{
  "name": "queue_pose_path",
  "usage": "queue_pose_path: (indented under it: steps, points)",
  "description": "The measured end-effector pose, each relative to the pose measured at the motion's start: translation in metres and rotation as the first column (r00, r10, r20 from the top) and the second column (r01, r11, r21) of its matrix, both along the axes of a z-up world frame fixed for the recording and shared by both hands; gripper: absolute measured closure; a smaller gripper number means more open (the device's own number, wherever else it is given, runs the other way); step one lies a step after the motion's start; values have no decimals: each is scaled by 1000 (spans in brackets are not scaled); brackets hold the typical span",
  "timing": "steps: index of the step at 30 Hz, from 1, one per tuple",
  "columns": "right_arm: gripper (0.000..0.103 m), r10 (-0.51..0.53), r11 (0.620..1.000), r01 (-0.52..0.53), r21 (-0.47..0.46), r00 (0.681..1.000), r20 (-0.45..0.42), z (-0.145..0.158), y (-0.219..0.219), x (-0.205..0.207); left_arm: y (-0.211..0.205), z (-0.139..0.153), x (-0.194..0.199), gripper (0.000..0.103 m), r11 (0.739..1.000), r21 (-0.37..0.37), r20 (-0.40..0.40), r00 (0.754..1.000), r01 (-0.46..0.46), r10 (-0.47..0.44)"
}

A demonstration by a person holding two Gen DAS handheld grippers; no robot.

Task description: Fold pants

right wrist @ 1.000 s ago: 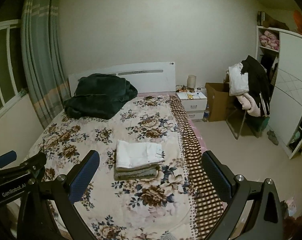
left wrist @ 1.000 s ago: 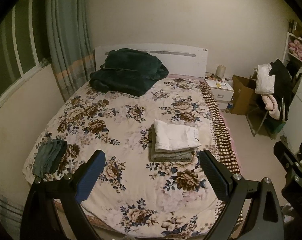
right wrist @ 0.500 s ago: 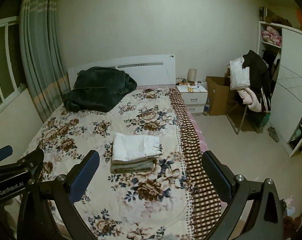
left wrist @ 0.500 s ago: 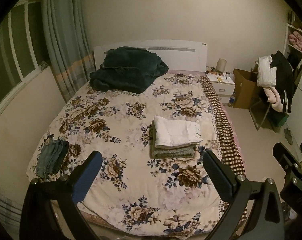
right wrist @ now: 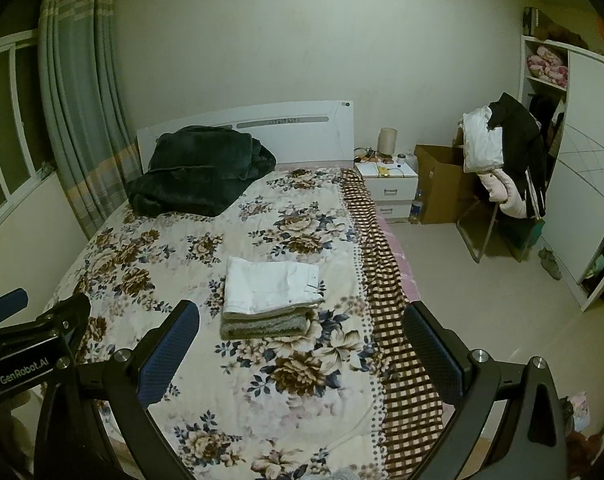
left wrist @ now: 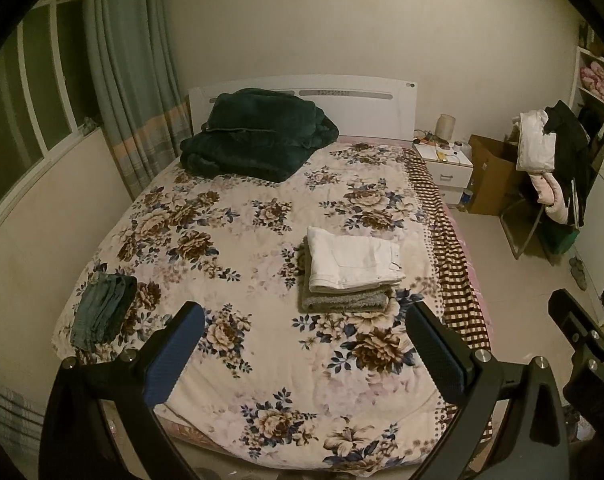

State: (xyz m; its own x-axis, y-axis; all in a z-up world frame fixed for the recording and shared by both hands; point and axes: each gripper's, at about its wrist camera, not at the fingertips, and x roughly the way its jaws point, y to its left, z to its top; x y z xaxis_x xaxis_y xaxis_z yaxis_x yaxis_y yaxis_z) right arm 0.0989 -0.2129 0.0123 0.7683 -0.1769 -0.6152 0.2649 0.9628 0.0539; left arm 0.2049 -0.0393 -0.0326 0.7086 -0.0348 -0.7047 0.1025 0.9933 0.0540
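Folded pants (left wrist: pixel 352 258) on bed (left wrist: pixel 262 360)

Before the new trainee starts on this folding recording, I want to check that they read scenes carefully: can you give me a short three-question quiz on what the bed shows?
1. True or false: the white folded pants lie on top of a grey folded garment.
2. Which item sits at the headboard end of the bed?
A. a dark green blanket
B. a cardboard box
C. a lamp
3. Fill in: the left gripper and the right gripper both have ___ jaws, with nothing between them.

Key: 1 true; 2 A; 3 open.
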Motion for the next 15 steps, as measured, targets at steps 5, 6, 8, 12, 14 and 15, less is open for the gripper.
queue_pose_path:
  steps: [5, 6, 8, 12, 14, 15]
  points:
    - [0, 4, 1000, -4, 9, 1000, -7, -3, -3, -2, 0, 1, -1, 0, 1000, 4, -4, 1000, 3, -3]
    - [0, 4, 1000, -4, 4, 1000, -8, -5, -3, -2, 0, 0, -1, 0, 1000, 6, -6, 1000, 1, -1]
    - [0, 5, 1000, -5, 2, 1000, -12, -5, -4, -3, 0, 0, -1, 0, 1000, 3, -5, 1000, 2, -2]
    - [0, 5, 1000, -5, 10, 1000, -16, -8, -8, -4, 0, 1, -1, 0, 1000, 1, -8, 1000, 1, -1]
    - [0, 8, 1000, -8, 10, 1000, -13, -6, -6, -2, 0, 2, -2, 0, 1000, 2, -8, 1000, 1, -1]
    - [0, 8, 1000, -8, 7, 1000, -14, -6, -6, -2, 0, 1, -3, 0, 1000, 2, -9, 1000, 0, 0]
